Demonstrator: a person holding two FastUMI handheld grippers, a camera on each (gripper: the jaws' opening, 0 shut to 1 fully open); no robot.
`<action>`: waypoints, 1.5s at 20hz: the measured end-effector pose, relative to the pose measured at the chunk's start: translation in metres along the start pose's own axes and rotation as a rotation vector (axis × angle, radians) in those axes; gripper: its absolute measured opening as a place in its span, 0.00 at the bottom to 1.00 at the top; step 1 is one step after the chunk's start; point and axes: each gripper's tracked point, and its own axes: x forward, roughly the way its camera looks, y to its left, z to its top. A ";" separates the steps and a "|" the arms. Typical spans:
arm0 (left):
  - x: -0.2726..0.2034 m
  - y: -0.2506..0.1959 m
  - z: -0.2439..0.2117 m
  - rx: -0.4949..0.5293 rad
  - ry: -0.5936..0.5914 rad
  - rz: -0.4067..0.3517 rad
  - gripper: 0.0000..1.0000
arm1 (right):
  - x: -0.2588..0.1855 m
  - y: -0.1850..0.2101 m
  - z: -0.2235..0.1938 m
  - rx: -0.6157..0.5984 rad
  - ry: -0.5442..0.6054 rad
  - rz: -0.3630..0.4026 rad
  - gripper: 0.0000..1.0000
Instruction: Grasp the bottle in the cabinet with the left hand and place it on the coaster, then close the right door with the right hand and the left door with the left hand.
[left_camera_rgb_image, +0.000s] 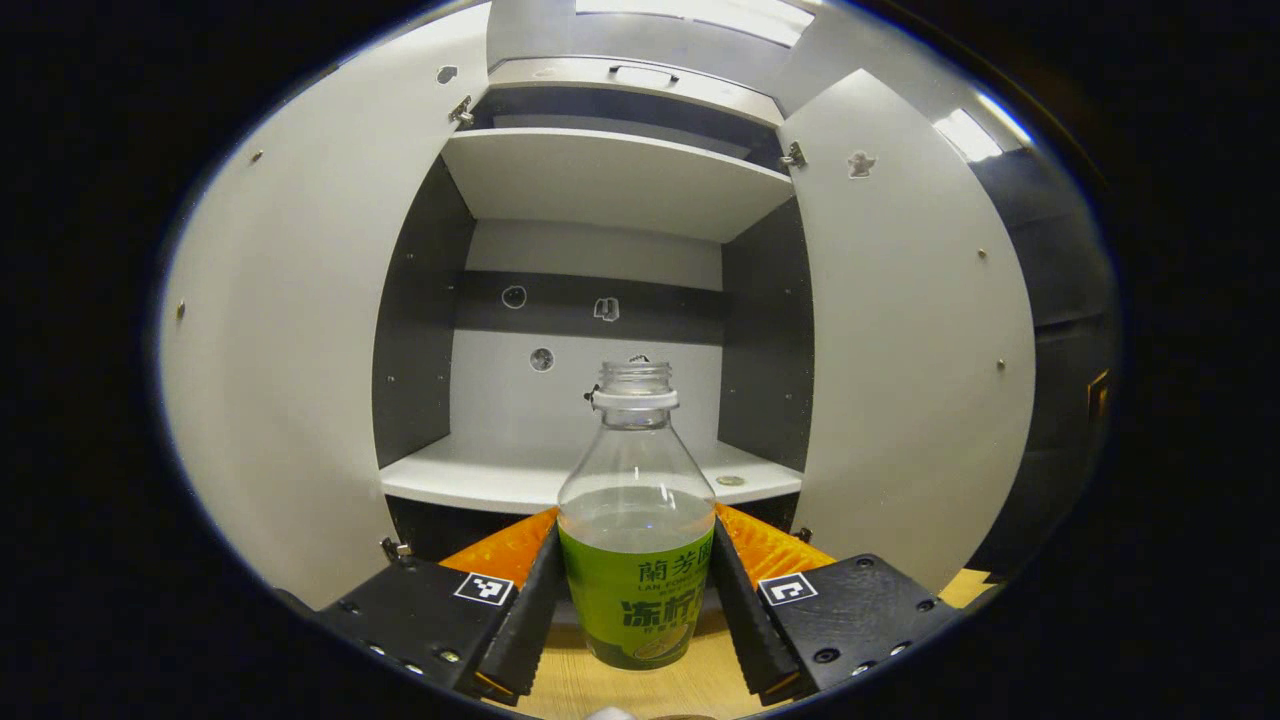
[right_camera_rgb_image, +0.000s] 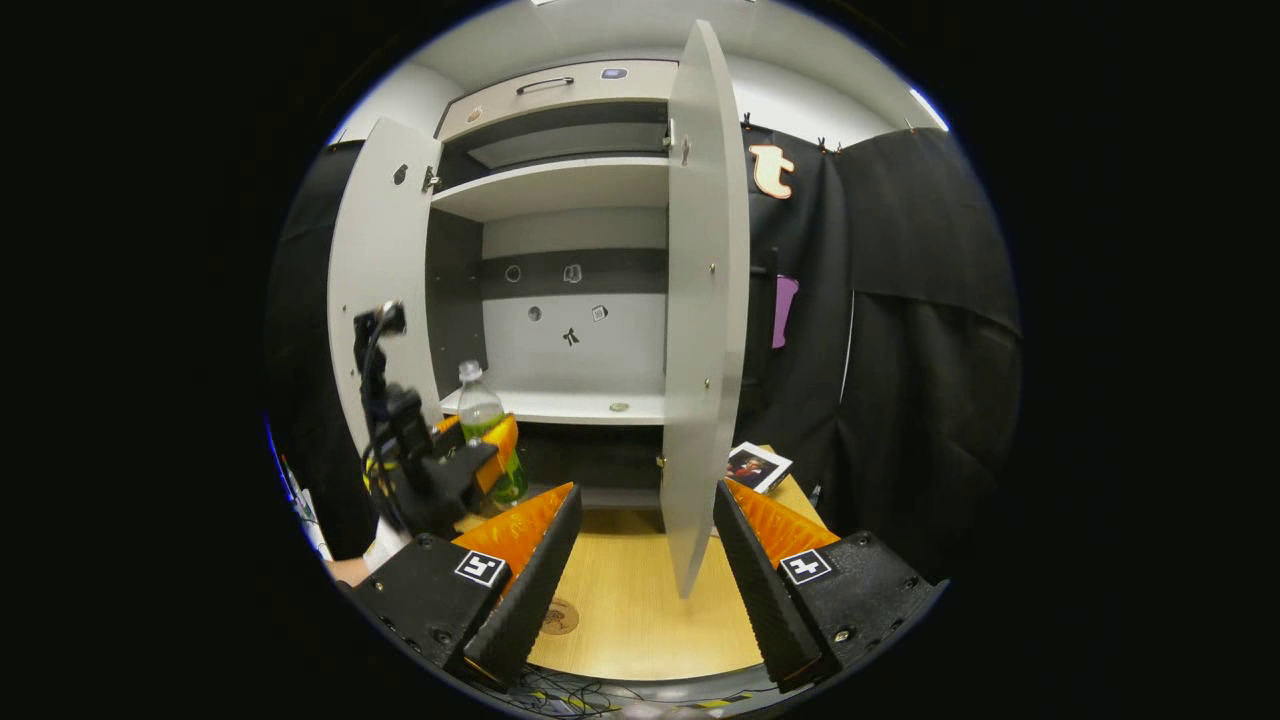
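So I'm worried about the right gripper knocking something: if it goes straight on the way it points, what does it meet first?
Most likely the right door: it stands open, edge-on, between the open fingers of the right gripper. Depth is unclear, so it might slip just past the door's lower edge toward the cabinet.

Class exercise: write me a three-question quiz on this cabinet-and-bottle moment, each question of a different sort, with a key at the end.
1. True or false: the left gripper has both fingers pressed on the bottle.
2. Where is the bottle? A) on the cabinet's lower shelf B) held in front of the cabinet, over the wooden table C) standing on the coaster
3. Fill in: both cabinet doors, the left door and the right door, stand ____.

Key: 1 true; 2 B; 3 open. The right gripper holds nothing, its jaws apart, pointing at the right door's edge.
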 end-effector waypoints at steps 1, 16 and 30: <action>-0.008 -0.004 -0.011 0.005 0.000 -0.013 0.74 | 0.000 -0.002 -0.002 -0.003 0.003 -0.004 0.82; -0.090 -0.057 -0.178 -0.023 0.104 -0.178 0.74 | -0.007 -0.023 -0.049 -0.049 0.129 -0.042 0.82; -0.097 -0.052 -0.223 0.000 0.160 -0.161 0.77 | -0.018 -0.026 -0.066 -0.069 0.164 -0.029 0.82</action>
